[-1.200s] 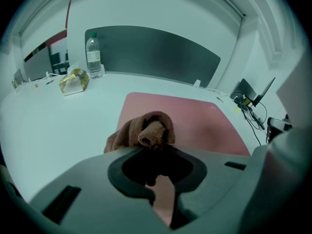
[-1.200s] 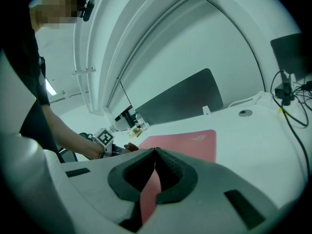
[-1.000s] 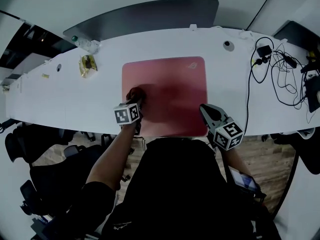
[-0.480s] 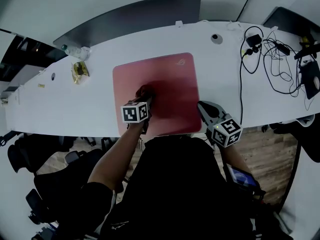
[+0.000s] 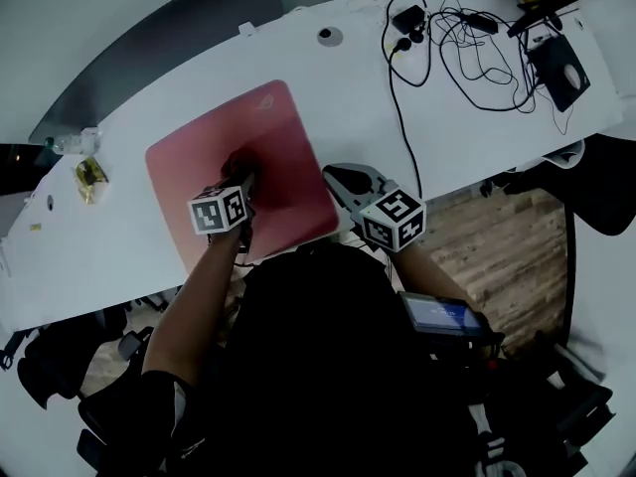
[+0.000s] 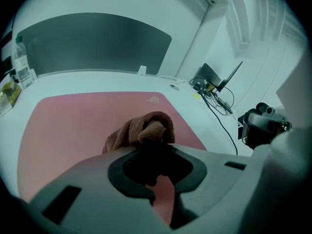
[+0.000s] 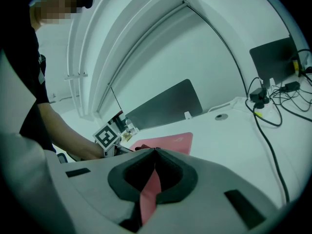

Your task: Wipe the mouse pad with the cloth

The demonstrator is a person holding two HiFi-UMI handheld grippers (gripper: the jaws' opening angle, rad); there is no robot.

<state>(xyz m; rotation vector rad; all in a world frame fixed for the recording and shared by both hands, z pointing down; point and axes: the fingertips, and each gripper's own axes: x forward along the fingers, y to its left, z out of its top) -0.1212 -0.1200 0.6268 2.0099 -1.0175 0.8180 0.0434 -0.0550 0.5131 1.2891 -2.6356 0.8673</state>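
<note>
A pink mouse pad lies on the white table. A bunched brown cloth rests near the pad's middle, and my left gripper is shut on it from the near side. In the left gripper view the cloth bulges out just past the jaws, pressed onto the pad. My right gripper is shut with nothing in it, at the pad's near right corner. In the right gripper view its jaw tips meet, with the pad beyond them.
Tangled black cables with a plug and a black device cover the table's right end. A round grommet sits behind the pad. A bottle and a gold packet are at the left. A dark panel lines the far edge.
The left gripper has dragged the cloth from the pad's near left part toward its middle. The right gripper stays by the near right corner. The head view has swung round.
</note>
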